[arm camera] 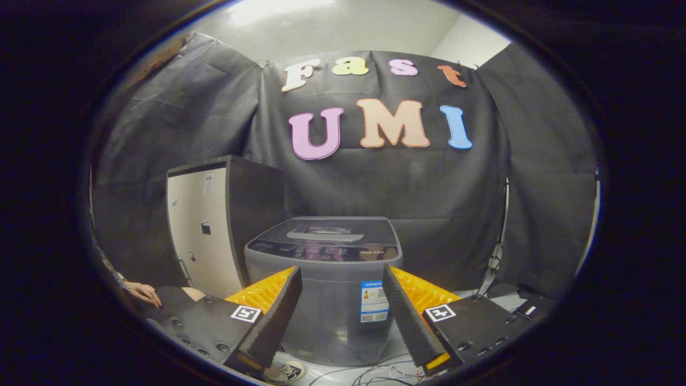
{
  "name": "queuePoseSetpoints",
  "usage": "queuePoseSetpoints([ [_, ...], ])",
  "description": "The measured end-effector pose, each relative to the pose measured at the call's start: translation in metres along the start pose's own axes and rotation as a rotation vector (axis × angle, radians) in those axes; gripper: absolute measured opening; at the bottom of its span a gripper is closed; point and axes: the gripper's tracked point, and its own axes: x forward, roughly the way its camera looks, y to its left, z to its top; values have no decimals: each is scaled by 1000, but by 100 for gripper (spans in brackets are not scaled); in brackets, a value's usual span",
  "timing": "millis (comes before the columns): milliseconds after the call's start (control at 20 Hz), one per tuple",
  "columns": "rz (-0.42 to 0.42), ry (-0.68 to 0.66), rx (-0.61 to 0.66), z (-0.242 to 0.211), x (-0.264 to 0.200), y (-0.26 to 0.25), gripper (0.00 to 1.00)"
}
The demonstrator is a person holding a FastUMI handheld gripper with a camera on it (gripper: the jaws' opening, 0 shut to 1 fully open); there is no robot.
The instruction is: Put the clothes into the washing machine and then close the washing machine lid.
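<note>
Jaws stand wide and hold nothing, the gripper (343, 313) aimed at the washing machine (325, 284) straight ahead between them, its lid (328, 231) seemingly down. Clothes may lie beside the left jaw; I cannot tell.

light: dim booth | source: bright ceiling glare overhead | focus: sharp centre | edges: fisheye-bent, dark

Grey washing machine (327, 289), orange-black tool (342, 313)
</note>
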Motion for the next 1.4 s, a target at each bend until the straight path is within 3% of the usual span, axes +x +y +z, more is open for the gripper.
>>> queuePoseSetpoints([
  [1400, -12, 2, 2, 0, -2, -2, 95],
])
